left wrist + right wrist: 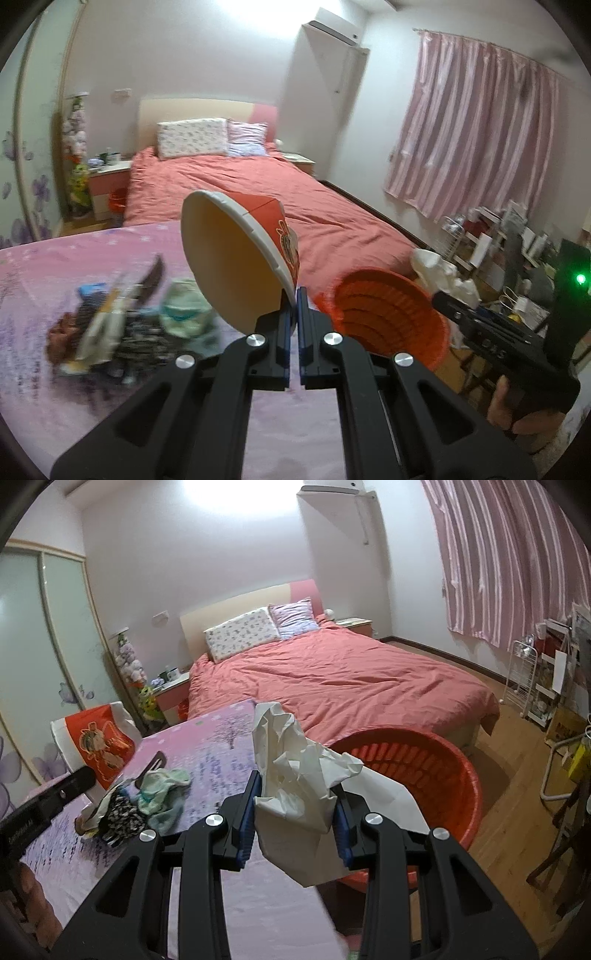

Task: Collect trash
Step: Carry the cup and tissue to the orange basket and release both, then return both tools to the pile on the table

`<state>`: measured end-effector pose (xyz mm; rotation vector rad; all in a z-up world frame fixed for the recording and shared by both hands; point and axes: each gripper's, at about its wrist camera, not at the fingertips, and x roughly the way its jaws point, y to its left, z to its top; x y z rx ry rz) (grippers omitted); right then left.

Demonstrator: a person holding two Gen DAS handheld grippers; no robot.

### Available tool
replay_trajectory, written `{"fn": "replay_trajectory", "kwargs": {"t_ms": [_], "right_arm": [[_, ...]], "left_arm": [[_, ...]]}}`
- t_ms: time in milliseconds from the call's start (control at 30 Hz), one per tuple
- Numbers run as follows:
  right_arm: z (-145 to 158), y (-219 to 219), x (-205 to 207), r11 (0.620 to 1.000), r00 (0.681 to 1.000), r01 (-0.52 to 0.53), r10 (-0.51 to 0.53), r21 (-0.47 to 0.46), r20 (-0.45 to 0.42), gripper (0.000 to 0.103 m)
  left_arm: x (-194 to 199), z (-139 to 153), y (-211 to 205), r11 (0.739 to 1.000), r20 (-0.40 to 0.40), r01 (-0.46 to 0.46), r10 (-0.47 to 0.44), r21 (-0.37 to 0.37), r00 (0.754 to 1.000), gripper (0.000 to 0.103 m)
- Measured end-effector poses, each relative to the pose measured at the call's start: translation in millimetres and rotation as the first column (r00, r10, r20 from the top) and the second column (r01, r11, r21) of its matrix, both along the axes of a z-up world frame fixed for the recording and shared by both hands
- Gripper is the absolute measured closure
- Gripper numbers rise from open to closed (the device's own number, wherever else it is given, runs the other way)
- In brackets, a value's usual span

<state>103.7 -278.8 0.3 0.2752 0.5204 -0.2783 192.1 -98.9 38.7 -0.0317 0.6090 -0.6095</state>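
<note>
Trash is in both my tools: my left tool (295, 310) has its jaws pinched shut on the thin rim of a red-and-white paper noodle bowl (240, 258), smooth and cream inside, tilted at frame centre. My right tool (295, 805) is partly open, clamped on a crumpled white paper bag (295, 775), creased and stiff, at centre frame. Just beyond it sits a round orange ribbed plastic basket (424, 760), right of centre. Soft bunched fabric scraps (147, 805) lie lower left on the table (221, 746) with its pink-purple printed cloth.
</note>
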Motion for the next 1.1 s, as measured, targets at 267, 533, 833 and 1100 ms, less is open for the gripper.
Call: {"fn": "replay_trajectory", "kwargs": {"t_ms": [267,533,833,1100], "right_arm": [[-8.5,-41.0,-0.5,0.997,0.997,0.071,-0.071,0.034,0.008,0.067],[-18.0,-83.1,9.1,0.988,0.993,0.115,-0.117,0.101,0.013,0.067],[-40.8,-112.1,19.1,0.977,0.992,0.125,-0.125,0.172,-0.013,0.042],[-46.4,-96.2,10.7,0.984,0.991,0.126,-0.121,0.128,-0.052,0.039]], "left_arm": [[3.1,-19.3,-75.7,0.991,-0.044,0.133,-0.133,0.002,0.99,0.099],[20.3,-53.2,-147.1,0.97,-0.105,0.243,-0.238,0.032,0.966,0.099],[49.2,-97.8,-170.1,0.972,-0.178,0.198,-0.175,0.124,0.968,0.064],[41.8,-98.5,-121.9,0.978,-0.12,0.088,-0.065,0.192,0.991,0.03]]}}
